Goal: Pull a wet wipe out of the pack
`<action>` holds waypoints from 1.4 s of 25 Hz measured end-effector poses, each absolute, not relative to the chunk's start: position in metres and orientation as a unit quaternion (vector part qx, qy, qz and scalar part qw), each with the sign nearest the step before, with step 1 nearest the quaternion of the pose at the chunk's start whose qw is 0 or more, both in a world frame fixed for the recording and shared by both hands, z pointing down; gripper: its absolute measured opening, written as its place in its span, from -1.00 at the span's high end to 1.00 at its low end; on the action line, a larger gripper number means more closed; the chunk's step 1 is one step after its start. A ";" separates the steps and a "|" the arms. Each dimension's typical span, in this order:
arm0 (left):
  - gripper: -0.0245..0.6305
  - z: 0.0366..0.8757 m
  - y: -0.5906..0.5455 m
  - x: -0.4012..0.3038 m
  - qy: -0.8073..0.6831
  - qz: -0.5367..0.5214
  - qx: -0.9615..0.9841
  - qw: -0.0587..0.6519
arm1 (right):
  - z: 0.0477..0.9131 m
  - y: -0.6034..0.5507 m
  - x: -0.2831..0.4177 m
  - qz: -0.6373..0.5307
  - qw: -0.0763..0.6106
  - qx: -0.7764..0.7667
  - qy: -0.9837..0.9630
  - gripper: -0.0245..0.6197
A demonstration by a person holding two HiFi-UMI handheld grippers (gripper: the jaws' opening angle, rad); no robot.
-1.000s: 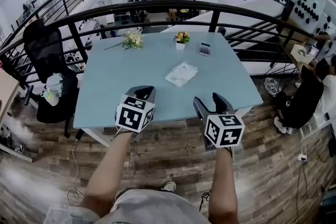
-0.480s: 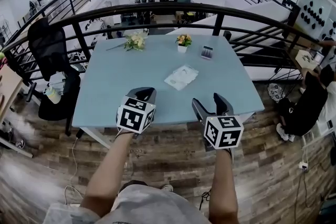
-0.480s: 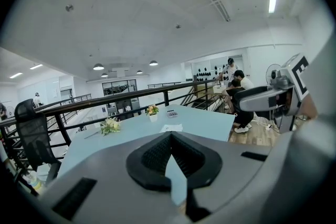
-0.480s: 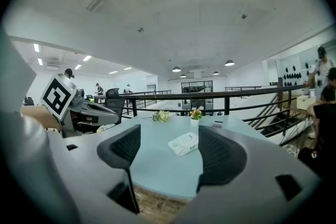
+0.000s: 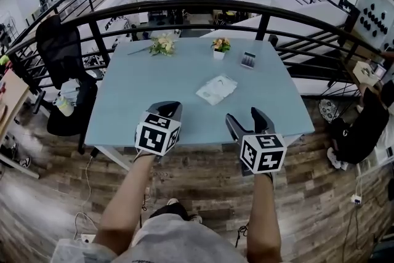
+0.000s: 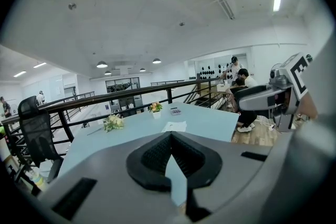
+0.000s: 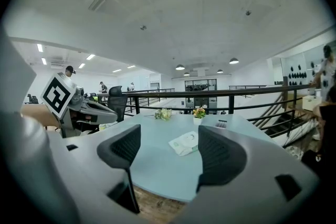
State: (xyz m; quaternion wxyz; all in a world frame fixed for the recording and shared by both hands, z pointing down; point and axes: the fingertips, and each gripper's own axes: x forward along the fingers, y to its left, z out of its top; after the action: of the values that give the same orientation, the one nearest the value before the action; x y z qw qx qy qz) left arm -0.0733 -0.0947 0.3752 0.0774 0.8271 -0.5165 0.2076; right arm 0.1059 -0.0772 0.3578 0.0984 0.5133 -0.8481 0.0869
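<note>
- Could skid the pack (image 5: pixel 216 89) across the smooth table (image 5: pixel 141 101) instead of freeing a wipe, unless pinned first.
- Left gripper (image 5: pixel 167 108), low left of centre: clenched on nothing. Might fail to hold the pack down if brought in late, and so lift it along with the wipe.
- Right gripper (image 5: pixel 243 117), low right of centre: released, jaws just opened wide, nothing between them. May nip wrapper or flap rather than a single wipe.
- Pack: flat at frame centre, well apart from both grippers. May give up several wipes, or tear one, if tugged askew.
- Could topple the pot (image 5: pixel 220 48), upper centre beyond the pack, with an overlong reach.
</note>
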 end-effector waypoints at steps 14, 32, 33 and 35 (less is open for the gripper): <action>0.94 0.388 -0.137 -0.075 -0.527 0.199 0.824 0.065 | 0.371 -0.124 0.103 0.068 0.103 0.506 -0.853 -0.08; 0.94 0.406 -0.240 -0.092 -0.542 0.204 0.811 0.085 | 0.390 -0.234 0.085 0.078 0.123 0.485 -0.862 -0.08; 0.94 0.408 -0.244 -0.092 -0.541 0.205 0.811 0.087 | 0.392 -0.239 0.085 0.080 0.125 0.485 -0.862 -0.08; 0.94 0.414 -0.252 -0.091 -0.540 0.207 0.810 0.091 | 0.398 -0.246 0.085 0.084 0.130 0.482 -0.862 -0.08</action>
State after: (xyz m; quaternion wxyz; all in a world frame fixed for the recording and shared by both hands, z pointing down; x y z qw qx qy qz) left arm -0.0910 -0.2515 0.4137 0.0915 0.8103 -0.5404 0.2074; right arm 0.0847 -0.2462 0.3977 0.1296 0.4822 -0.8624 0.0838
